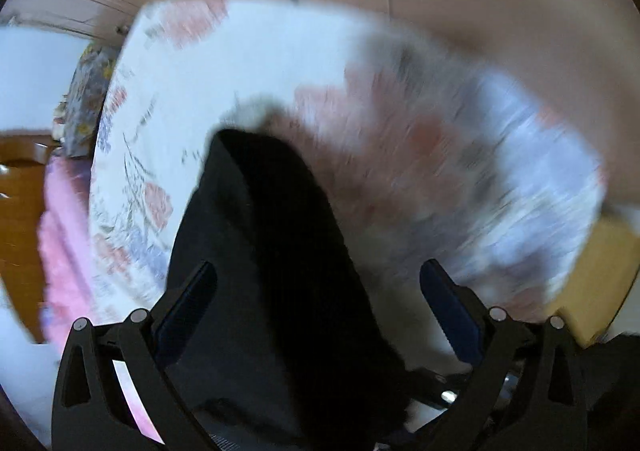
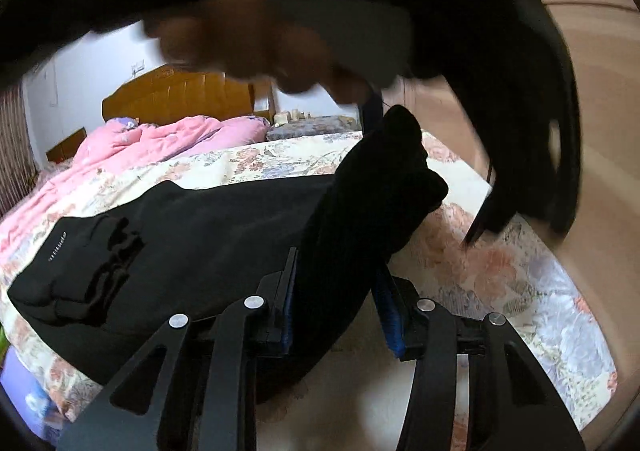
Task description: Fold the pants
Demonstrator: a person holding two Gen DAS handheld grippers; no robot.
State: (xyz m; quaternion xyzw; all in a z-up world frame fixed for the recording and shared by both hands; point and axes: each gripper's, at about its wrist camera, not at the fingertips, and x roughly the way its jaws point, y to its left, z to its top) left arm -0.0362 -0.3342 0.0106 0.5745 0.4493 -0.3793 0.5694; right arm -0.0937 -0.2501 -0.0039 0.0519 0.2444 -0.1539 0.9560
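Note:
The black pants (image 2: 192, 235) lie on the floral bed sheet (image 2: 500, 271), the waistband with a small label at the left. My right gripper (image 2: 336, 283) is shut on a raised fold of the pants' black fabric, lifted above the sheet. In the left wrist view my left gripper (image 1: 318, 287) has its jaws wide apart, with a black fold of the pants (image 1: 272, 251) standing between them, touching neither pad. The left gripper and the person's hand (image 2: 248, 39) show blurred at the top and right of the right wrist view.
A pink quilt (image 2: 160, 139) lies bunched at the head of the bed before a wooden headboard (image 2: 180, 95). A patterned pillow (image 1: 86, 99) lies beside it. The bed's edge runs along the right, with a pinkish floor (image 2: 600, 111) beyond. A yellow-brown box (image 1: 592, 283) sits by the bed.

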